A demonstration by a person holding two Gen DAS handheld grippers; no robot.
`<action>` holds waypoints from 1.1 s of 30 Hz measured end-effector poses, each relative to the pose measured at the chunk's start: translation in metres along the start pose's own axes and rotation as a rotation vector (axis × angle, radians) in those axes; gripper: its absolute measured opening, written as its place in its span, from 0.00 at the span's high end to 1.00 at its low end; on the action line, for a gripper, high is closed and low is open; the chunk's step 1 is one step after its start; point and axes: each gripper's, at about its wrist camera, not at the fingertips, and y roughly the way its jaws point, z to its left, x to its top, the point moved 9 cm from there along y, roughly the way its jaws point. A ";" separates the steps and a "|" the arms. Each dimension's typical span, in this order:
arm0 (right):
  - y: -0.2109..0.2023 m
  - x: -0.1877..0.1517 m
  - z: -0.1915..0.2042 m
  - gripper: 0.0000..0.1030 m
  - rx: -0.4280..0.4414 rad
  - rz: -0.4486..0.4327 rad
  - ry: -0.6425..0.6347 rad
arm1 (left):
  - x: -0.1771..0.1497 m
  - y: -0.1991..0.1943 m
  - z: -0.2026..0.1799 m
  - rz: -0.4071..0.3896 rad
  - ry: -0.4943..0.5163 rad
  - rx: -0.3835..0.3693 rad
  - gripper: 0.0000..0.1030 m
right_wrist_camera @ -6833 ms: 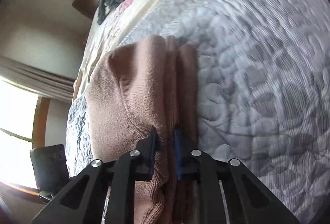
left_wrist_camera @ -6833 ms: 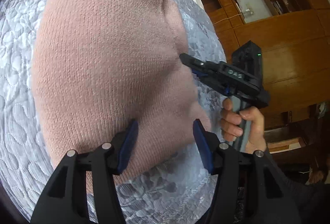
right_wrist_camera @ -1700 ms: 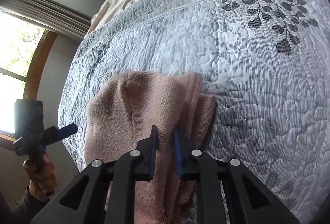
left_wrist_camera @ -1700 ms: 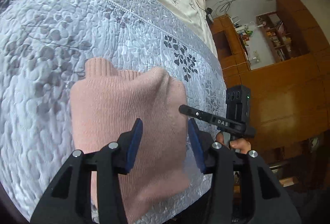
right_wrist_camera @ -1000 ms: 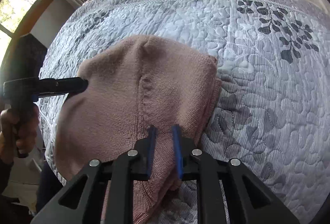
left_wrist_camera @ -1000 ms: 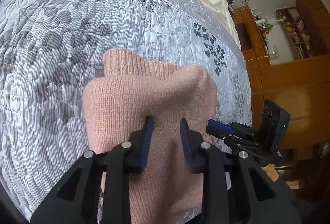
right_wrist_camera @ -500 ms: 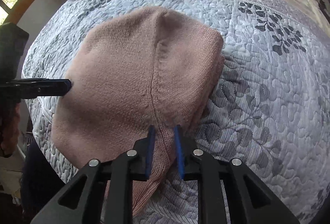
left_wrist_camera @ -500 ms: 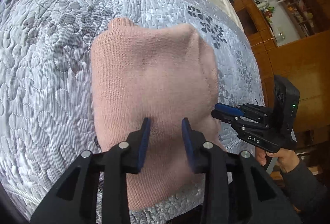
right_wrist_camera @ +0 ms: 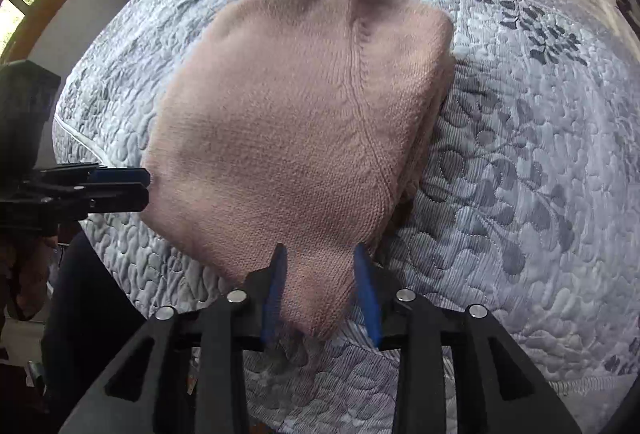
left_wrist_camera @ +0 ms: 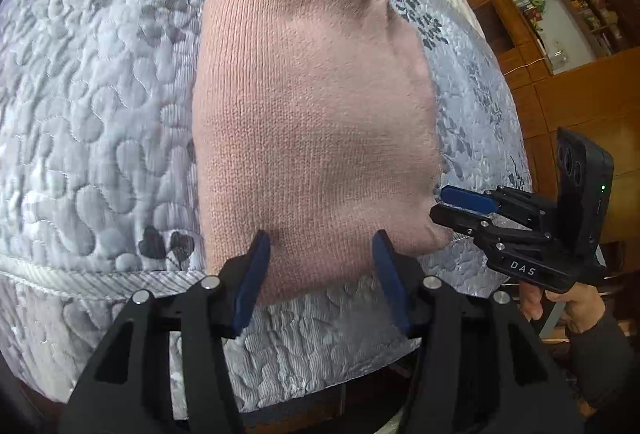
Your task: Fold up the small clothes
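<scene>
Lying folded on the grey quilted bedspread (left_wrist_camera: 100, 106) near the bed's near edge, the pink knitted garment (left_wrist_camera: 312, 122) forms a thick rounded rectangle, with stacked layers showing along its right side in the right wrist view (right_wrist_camera: 424, 138).

You hold the left gripper (left_wrist_camera: 322, 262) low over the near edge of the garment, pointing forward along the bed. Its blue pads (left_wrist_camera: 252, 274) stand wide apart on either side of the near hem, and nothing is clamped between them.

Your right gripper (right_wrist_camera: 320, 274) sits at the garment's near right corner, aimed across the fabric. Its jaws are parted as well, though less widely, and the corner of the knit lies loose between the pads without being pinched.

From the left wrist view, the right gripper (left_wrist_camera: 444, 204) comes in level from the side, its tips just at the garment's edge, and your right hand (left_wrist_camera: 568, 306) wraps its handle from below, with a dark sleeve (left_wrist_camera: 600, 362) at the wrist. From the right wrist view, the left gripper (right_wrist_camera: 140, 186) likewise reaches in sideways, level with the bedspread, at the garment's left edge.
</scene>
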 end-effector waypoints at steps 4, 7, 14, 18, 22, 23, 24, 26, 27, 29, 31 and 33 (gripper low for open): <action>-0.054 -0.007 0.006 0.27 -0.064 -0.102 0.028 | -0.018 -0.063 -0.011 -0.105 0.064 0.174 0.19; -0.097 -0.015 0.015 0.11 -0.150 -0.186 0.048 | -0.037 -0.111 -0.028 -0.178 0.099 0.292 0.09; -0.202 -0.037 0.043 0.04 -0.316 -0.363 0.117 | -0.078 -0.191 -0.075 -0.281 0.126 0.427 0.06; -0.244 -0.046 0.065 0.04 -0.293 -0.349 0.133 | -0.091 -0.236 -0.101 -0.351 0.125 0.449 0.03; -0.276 -0.057 0.084 0.04 -0.260 -0.341 0.139 | -0.098 -0.272 -0.122 -0.374 0.149 0.467 0.03; -0.283 -0.059 0.089 0.04 -0.263 -0.344 0.134 | -0.101 -0.278 -0.125 -0.373 0.150 0.471 0.03; -0.288 -0.062 0.094 0.04 -0.274 -0.344 0.131 | -0.103 -0.285 -0.128 -0.372 0.146 0.478 0.03; -0.298 -0.068 0.101 0.04 -0.286 -0.334 0.134 | -0.108 -0.294 -0.135 -0.374 0.142 0.484 0.03; -0.302 -0.071 0.104 0.04 -0.288 -0.334 0.141 | -0.110 -0.298 -0.137 -0.373 0.142 0.492 0.03; -0.313 -0.075 0.108 0.04 -0.315 -0.349 0.146 | -0.114 -0.302 -0.140 -0.372 0.145 0.497 0.03; -0.321 -0.078 0.113 0.04 -0.346 -0.352 0.129 | -0.117 -0.305 -0.144 -0.364 0.146 0.491 0.03; -0.328 -0.081 0.119 0.04 -0.344 -0.359 0.126 | -0.122 -0.308 -0.148 -0.361 0.150 0.498 0.03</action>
